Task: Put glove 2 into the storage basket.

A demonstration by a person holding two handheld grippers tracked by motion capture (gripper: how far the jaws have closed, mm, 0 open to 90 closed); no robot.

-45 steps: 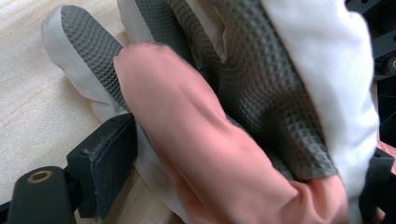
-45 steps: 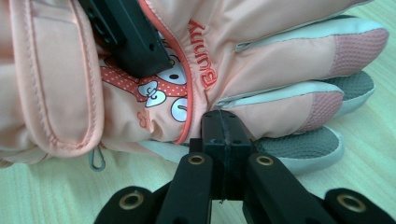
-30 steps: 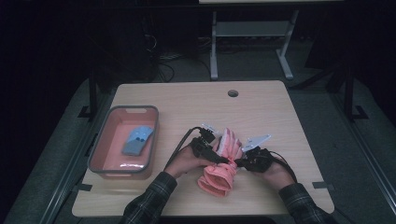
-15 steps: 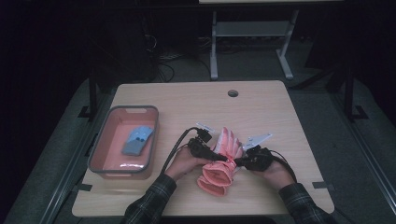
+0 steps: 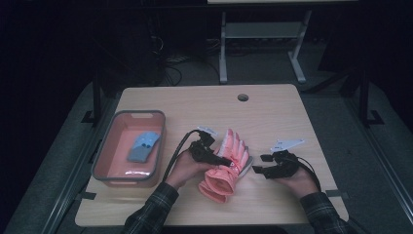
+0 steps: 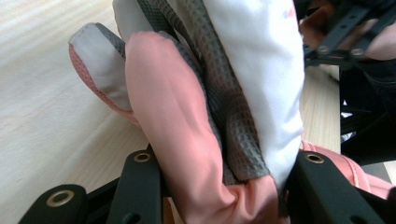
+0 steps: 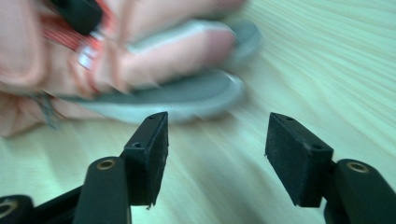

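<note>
A pink glove (image 5: 226, 163) with grey and white palm patches lies on the wooden table (image 5: 272, 117) near its front edge. My left gripper (image 5: 229, 162) is shut on the glove (image 6: 205, 107) near the base of its fingers, the jaws pressing both sides. My right gripper (image 5: 257, 165) stands open just right of the glove, nothing between its jaws. In the right gripper view, the right gripper (image 7: 217, 161) faces the glove (image 7: 154, 70), which lies blurred a little ahead.
A grey-rimmed pink bin (image 5: 111, 138) stands at the table's left with a blue item (image 5: 143, 146) inside. A round cable hole (image 5: 242, 97) sits near the far edge. Bare wood lies beyond the glove and to its right.
My right gripper let go of the glove, opened and drew back to the right. The left gripper kept its hold, and the glove's fingers now lie spread out flatter.
</note>
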